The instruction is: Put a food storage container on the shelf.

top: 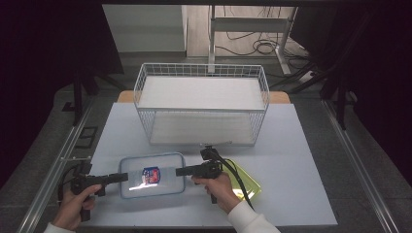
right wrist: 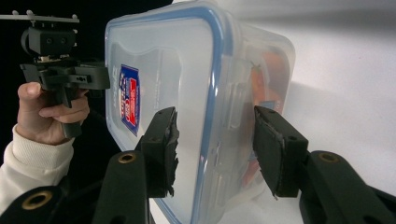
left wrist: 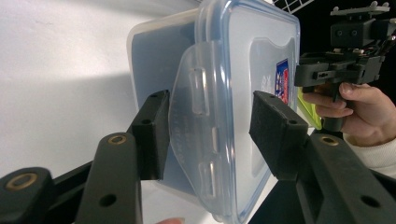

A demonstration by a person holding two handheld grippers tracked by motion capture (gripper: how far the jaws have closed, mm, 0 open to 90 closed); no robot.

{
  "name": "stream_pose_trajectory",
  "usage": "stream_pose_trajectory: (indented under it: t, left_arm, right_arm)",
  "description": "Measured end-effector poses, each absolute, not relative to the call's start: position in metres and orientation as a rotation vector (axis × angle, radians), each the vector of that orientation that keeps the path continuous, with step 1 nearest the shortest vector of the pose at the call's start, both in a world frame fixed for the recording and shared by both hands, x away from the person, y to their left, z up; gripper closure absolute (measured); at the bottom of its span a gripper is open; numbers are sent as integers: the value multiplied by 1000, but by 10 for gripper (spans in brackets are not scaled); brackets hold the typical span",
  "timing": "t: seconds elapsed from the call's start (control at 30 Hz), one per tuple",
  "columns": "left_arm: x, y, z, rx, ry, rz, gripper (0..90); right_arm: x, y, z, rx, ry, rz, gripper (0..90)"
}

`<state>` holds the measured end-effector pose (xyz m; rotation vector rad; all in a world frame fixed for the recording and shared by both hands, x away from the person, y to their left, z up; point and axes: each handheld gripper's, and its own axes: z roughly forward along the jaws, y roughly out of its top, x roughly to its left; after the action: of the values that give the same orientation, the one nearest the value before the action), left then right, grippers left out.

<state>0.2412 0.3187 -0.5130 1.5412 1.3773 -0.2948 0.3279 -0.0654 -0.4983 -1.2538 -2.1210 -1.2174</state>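
A clear plastic container (top: 153, 174) with a blue-rimmed lid and a red-and-blue sticker lies flat on the white table. My left gripper (top: 125, 177) is at its left end. In the left gripper view its jaws (left wrist: 208, 135) straddle the translucent clasp flap (left wrist: 196, 116), one pad against the flap and the other against the lid top. My right gripper (top: 179, 171) is at the right end. Its jaws (right wrist: 215, 144) bracket that end's clasp (right wrist: 238, 107), with a gap showing at the lid-side pad. Something orange (right wrist: 268, 79) shows inside the container.
A white wire basket (top: 201, 65) with a shelf stands behind the container at the table's middle. A yellow-green plastic piece (top: 245, 182) lies under my right hand. The table's front edge runs just below both hands.
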Motion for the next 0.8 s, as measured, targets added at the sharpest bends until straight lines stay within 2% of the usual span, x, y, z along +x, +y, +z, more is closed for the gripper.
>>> stream_pose_trajectory:
  t: [0.47, 0.8]
  left_arm:
    - [241, 313, -504, 1544, 1357, -284, 493]
    - [244, 301, -476, 1544, 1301, -272, 503]
  right_arm:
    - [322, -73, -491, -1262, -2128, -1262, 527]
    - [314, -88, -462, -1270, -2135, -1314, 527]
